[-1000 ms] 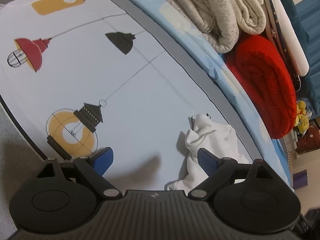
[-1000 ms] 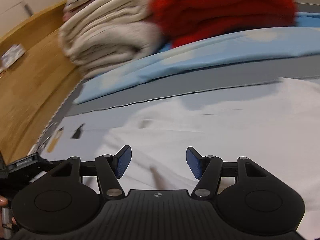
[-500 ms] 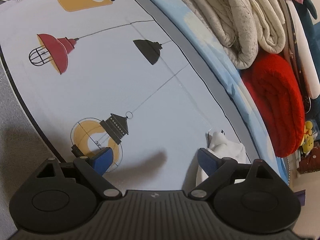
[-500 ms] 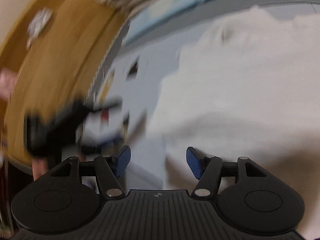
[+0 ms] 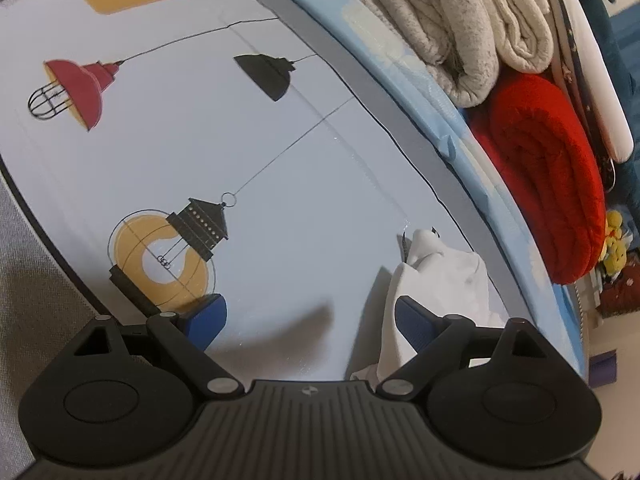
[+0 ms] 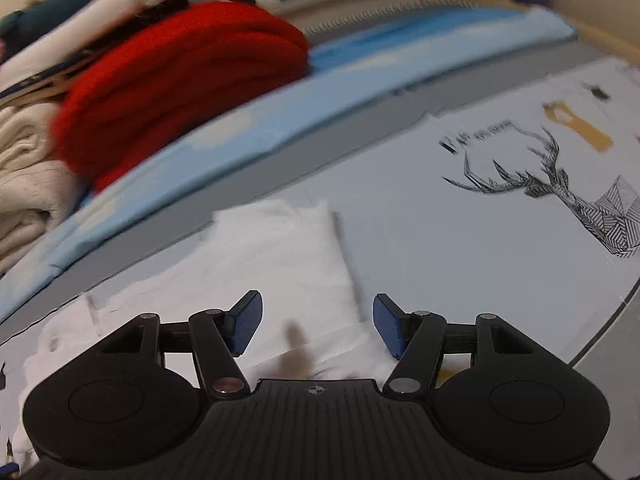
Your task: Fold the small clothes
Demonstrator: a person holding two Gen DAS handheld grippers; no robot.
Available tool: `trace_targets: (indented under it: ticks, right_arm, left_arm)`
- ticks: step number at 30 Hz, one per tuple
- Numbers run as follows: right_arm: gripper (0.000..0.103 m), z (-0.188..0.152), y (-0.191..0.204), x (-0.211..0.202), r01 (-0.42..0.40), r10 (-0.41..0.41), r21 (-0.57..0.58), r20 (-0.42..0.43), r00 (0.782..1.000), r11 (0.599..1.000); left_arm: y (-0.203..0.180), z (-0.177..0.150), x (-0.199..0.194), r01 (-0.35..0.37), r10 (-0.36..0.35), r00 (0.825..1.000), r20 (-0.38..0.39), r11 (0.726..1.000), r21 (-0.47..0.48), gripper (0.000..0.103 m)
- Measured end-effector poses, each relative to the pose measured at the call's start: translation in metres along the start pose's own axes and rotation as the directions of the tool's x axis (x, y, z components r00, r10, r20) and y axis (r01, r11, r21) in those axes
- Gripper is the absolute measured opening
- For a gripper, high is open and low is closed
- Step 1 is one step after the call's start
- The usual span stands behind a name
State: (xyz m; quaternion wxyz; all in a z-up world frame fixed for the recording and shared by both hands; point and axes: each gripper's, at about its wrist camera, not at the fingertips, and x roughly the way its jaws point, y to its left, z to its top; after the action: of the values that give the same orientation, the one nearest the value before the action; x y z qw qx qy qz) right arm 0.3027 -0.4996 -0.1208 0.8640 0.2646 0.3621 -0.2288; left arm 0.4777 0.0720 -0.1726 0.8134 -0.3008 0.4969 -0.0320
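A small white garment (image 5: 444,276) lies crumpled on the printed sheet, partly behind the right finger of my left gripper (image 5: 310,322). That gripper is open and empty, low over the sheet. In the right wrist view the same white garment (image 6: 276,252) lies flatter, spread toward the lower left. My right gripper (image 6: 318,326) is open and empty, just above the garment's near part. The view is blurred by motion.
The pale blue sheet (image 5: 168,152) is printed with lamps, and with a deer (image 6: 560,196) in the right wrist view. A light blue pillow (image 5: 420,80), beige blankets (image 5: 452,20) and a red blanket (image 5: 548,176) are stacked along the far edge.
The right gripper has swung from the left side of the bed round to the right over the garment. The left gripper has shifted slightly; the garment shows more beside its right finger.
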Motion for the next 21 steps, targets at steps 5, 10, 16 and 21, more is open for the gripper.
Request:
trace_targets:
  ticks: [5,10,16,21]
  right_arm:
    - [0.065,-0.007,0.031,0.022,0.006,-0.011,-0.156,-0.031,0.999,0.988]
    - [0.000,-0.009,0.032,0.034,-0.004,0.000,-0.208,-0.018,1.000,0.978]
    - [0.003,0.013,-0.018,0.028,0.029,-0.025,-0.081,0.053,0.998,0.996]
    - [0.070,0.017,-0.016,0.038,-0.057,0.057,-0.009,-0.002,0.998,0.998]
  left_arm:
    - [-0.005,-0.004,0.004,-0.018,0.018,1.000,0.001,0.999,0.047,0.094]
    - [-0.003,-0.003,0.004,-0.010,0.011,1.000,-0.002,0.999,0.044,0.094]
    - [-0.003,-0.003,0.004,-0.010,0.010,1.000,-0.001,0.999,0.046,0.094]
    - [-0.006,-0.004,0.003,-0.021,0.020,1.000,0.005,0.998,0.064,0.094]
